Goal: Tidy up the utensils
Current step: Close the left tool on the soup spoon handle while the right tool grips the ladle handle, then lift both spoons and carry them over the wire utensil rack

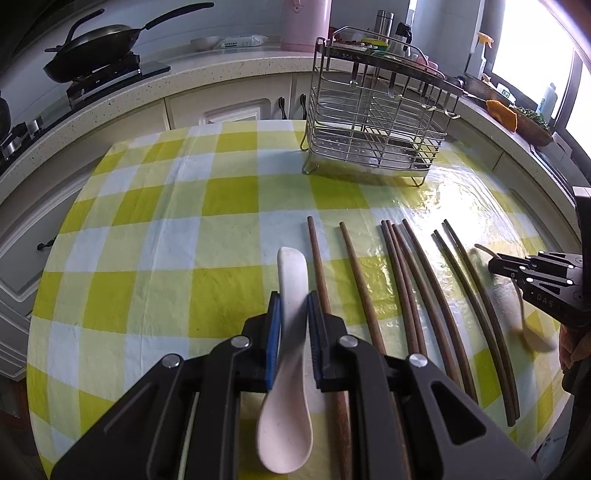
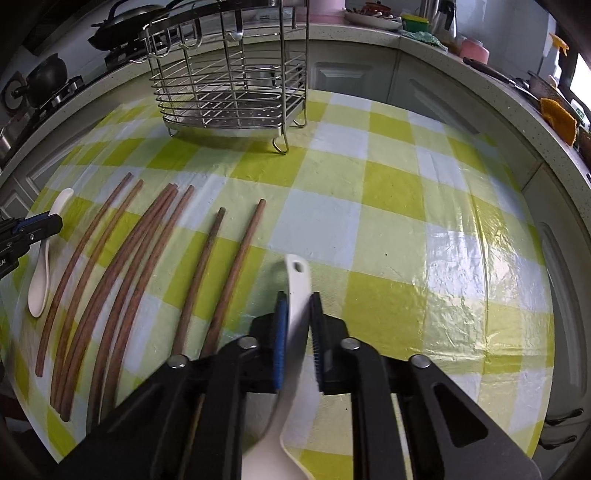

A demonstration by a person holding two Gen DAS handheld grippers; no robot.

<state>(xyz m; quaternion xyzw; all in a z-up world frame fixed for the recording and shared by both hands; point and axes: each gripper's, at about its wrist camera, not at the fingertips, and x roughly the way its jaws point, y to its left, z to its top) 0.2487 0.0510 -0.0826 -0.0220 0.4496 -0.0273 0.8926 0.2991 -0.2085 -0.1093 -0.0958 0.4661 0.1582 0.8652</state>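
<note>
I had each claw pinching a white ceramic soup spoon (image 1: 291, 295) (image 2: 297, 291) by its handle over the checked tablecloth (image 2: 406, 221); smooth glaze could slip before reaching the steel wire rack (image 1: 373, 122).

Yellow-checked tablecloth (image 1: 229, 199), black wok (image 1: 92, 48) on stove, pink jug (image 1: 306, 22), speckled countertop (image 1: 221, 77)

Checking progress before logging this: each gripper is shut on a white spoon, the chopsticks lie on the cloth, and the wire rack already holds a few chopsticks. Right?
Not quite: the rack is empty, as the right wrist view shows. Each gripper, left and right, is shut on a spoon, and the chopsticks lie on the cloth.
</note>
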